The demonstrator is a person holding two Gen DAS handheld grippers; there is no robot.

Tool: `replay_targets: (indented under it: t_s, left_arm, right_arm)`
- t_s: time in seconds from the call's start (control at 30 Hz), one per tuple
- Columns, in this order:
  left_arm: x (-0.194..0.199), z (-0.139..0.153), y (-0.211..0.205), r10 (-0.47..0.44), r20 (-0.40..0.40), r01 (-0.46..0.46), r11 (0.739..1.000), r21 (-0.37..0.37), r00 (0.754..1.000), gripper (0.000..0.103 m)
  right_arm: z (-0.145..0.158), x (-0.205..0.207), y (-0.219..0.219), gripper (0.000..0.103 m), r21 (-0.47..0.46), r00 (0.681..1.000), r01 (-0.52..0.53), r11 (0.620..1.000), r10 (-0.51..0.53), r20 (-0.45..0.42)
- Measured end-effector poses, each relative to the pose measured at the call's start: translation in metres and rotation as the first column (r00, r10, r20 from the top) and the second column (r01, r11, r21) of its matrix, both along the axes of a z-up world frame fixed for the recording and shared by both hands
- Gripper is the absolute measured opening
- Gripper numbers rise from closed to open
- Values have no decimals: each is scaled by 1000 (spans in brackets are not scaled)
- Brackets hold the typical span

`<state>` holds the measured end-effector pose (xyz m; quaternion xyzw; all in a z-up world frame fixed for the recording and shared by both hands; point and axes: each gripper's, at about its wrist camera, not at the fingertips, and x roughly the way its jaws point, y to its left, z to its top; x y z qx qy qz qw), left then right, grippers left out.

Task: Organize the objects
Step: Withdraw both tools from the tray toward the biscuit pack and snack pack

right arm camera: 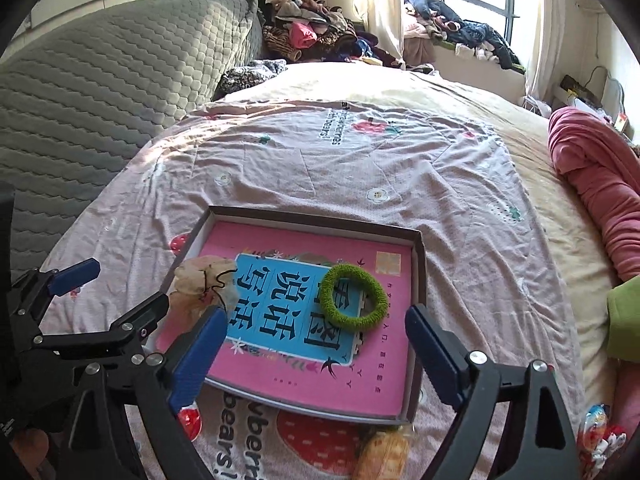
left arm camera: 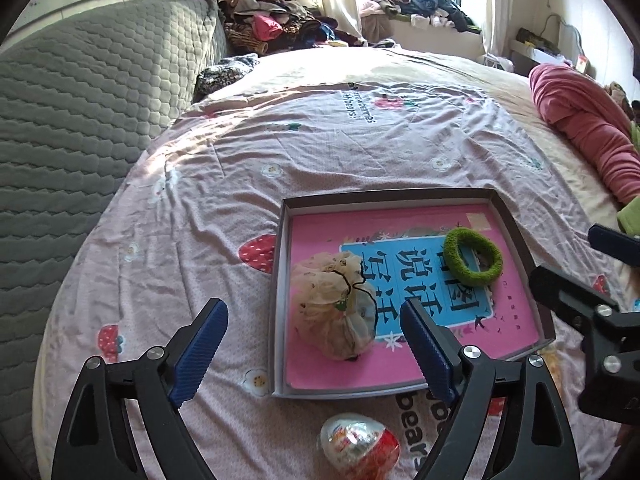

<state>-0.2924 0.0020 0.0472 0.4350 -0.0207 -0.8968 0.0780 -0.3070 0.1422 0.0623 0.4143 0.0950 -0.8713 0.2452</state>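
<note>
Left tongs (left arm camera: 316,340): spread, holding nothing. Foil-wrapped egg (left arm camera: 360,446) beneath them, lower edge cut off. Right tongs (right arm camera: 314,344): spread, holding nothing. Yellow packet (right arm camera: 384,456) below them, partly cut off, contents unclear. Shallow box (left arm camera: 516,232) on the bed (left arm camera: 360,152), just beyond both tongs: holds pink book (right arm camera: 316,384), mesh pouch (left arm camera: 336,316), green hair tie (right arm camera: 354,298). Farther: gray quilted headboard (left arm camera: 80,92), clothes pile (left arm camera: 276,20).

The far half of the bedspread (left arm camera: 360,152) lies bare and open. Nearer, the shallow box (left arm camera: 280,280) blocks the middle, its raised rim enclosing a mesh pouch (left arm camera: 336,312) left and a green hair ring (left arm camera: 472,256) right. A foil egg (left arm camera: 360,448) sits just before its near edge.
</note>
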Motion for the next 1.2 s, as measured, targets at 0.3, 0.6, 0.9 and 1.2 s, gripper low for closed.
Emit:
replay_targets:
  t_s: [0.3,0.6,0.9,1.2]
  left_arm:
    - [34,15,-2,20,-32,-19,1000,10,999,89]
    - [73,22,5,3,-35,-2,1000,28,999,89]
    - [117,29,13,-9,-51,10,1000,22,999,89]
    - [150,23,22,-26,-47,27,999,40,999,89]
  right_arm:
    - [20,36,15,94,10,999,-18,1000,19,-40]
    - [34,76,36,95,-10,998,-22,1000,21,-57]
    - [39,114,57,95,0,997,-11,1000,11,-78]
    - [27,148,83,96,19,998,2,1000,-1,-60]
